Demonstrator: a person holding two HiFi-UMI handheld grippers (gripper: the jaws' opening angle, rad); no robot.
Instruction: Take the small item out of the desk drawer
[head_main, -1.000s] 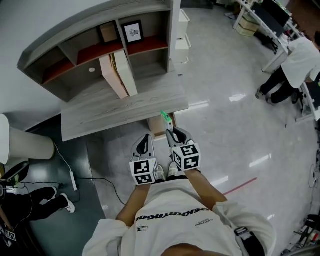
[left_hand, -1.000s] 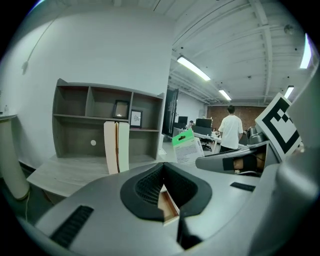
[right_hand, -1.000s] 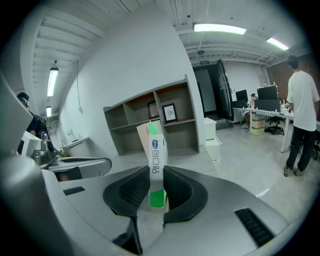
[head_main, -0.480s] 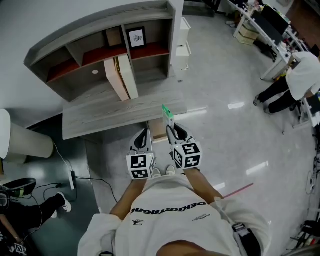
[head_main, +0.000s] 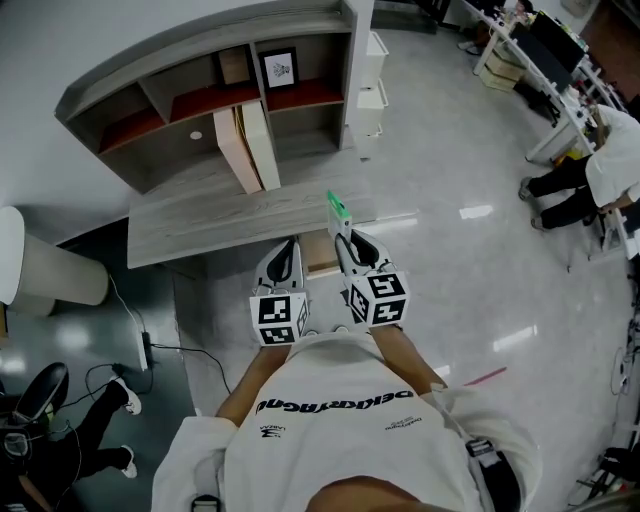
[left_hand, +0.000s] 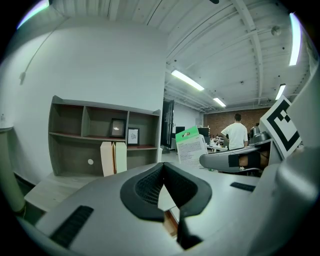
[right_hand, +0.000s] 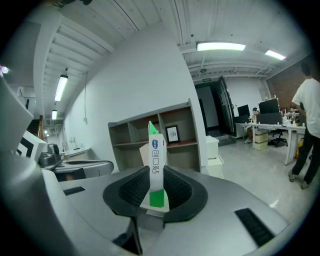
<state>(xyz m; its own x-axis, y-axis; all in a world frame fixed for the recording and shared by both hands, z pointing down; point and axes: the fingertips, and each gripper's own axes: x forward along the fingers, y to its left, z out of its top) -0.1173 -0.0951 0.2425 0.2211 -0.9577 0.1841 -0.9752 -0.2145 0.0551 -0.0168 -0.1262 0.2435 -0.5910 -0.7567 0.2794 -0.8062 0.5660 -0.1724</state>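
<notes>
A small green-and-white box (head_main: 336, 208) stands upright between the jaws of my right gripper (head_main: 341, 236), which is shut on it above the desk's front edge. The right gripper view shows the box (right_hand: 156, 145) clamped between the black pads (right_hand: 176, 189) of the right gripper (right_hand: 155, 171). My left gripper (head_main: 292, 246) hangs beside it on the left, shut and holding nothing. In the left gripper view its tips (left_hand: 162, 165) meet, with the box (left_hand: 190, 145) off to the right. Below both grippers the brown desk drawer (head_main: 320, 256) stands open, mostly hidden by them.
A grey wooden desk (head_main: 220, 215) carries a hutch of shelves (head_main: 160, 105) with upright books (head_main: 250, 148) and a framed picture (head_main: 279, 68). White drawer units (head_main: 370, 80) stand to its right. A person (head_main: 585, 175) is at the far right, and a power strip (head_main: 148, 352) lies on the floor at left.
Both grippers have risen together, and the box has come up from beside the open drawer to the height of the desk's front edge. Neither grip has changed.
</notes>
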